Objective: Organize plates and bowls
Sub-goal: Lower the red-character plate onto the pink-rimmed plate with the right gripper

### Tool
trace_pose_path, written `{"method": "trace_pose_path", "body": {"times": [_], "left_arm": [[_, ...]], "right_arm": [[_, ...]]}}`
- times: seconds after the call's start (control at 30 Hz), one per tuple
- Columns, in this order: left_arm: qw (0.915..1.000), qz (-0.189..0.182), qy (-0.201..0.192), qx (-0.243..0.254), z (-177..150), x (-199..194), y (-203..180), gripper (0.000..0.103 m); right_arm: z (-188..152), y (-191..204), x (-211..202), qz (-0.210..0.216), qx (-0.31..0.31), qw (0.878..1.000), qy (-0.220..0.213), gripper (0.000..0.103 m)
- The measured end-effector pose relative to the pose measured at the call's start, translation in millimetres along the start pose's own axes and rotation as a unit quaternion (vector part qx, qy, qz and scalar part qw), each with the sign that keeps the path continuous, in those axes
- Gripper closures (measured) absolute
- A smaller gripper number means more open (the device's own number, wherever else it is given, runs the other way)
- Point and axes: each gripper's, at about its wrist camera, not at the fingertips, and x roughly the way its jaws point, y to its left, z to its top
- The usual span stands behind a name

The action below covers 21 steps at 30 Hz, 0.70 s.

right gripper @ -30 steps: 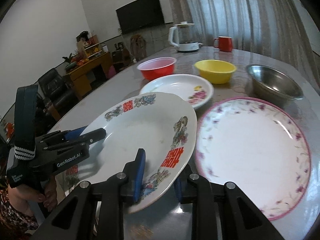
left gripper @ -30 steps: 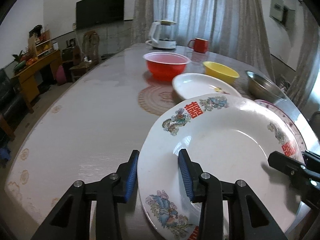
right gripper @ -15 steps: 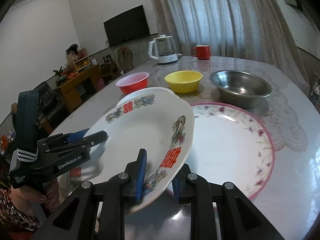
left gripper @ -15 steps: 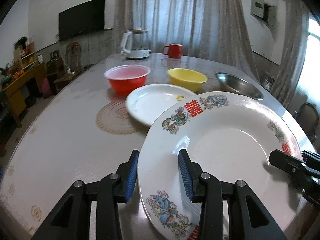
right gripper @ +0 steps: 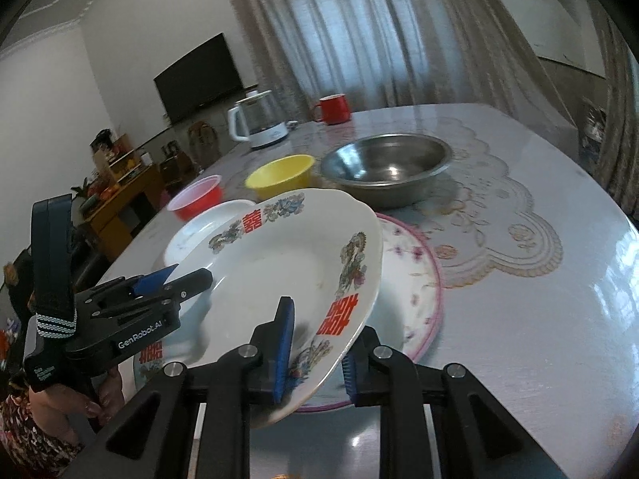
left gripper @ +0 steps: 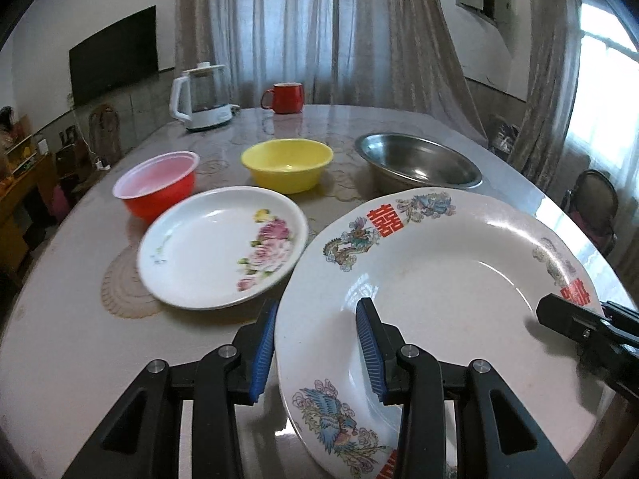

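A large white plate with red characters and phoenix prints [left gripper: 439,279] is held in the air by both grippers. My left gripper [left gripper: 317,351] is shut on its near-left rim. My right gripper [right gripper: 315,349] is shut on the opposite rim [right gripper: 279,263]. The plate hangs tilted partly over a pink-rimmed floral plate [right gripper: 411,275] on the table. A white rose plate [left gripper: 223,245], a red bowl [left gripper: 159,187], a yellow bowl [left gripper: 287,163] and a steel bowl [left gripper: 419,161] stand behind.
A white kettle [left gripper: 203,95] and a red mug [left gripper: 283,97] stand at the far end of the oval table [right gripper: 539,299]. Lace mats lie under the glass top. Chairs and a wooden cabinet stand around the table.
Both grippers have carried the held plate to the right, so it now hangs partly over the pink-rimmed plate. Both grips are unchanged.
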Motion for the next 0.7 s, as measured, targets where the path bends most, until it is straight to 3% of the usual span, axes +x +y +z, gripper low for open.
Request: {"method": "trace_pose_path", "body": {"times": [0.2,0.27,0.7], "left_arm": [[0.9999,0.001,0.016,0.006,-2,15,-14,0.063],[0.9997,0.011,0.005,0.021,-3,13,-20,0.064],[0.999,0.03,0.006,0.032,-7,13,-22,0.064]], "right_arm": [[-2,-29,16,0.004,0.047,0.999,0.017,0.082],[-4,-35,21,0.001,0.055,0.998,0.021,0.083],[0,-37,36,-0.023,0.037,0.999,0.03,0.083]]}}
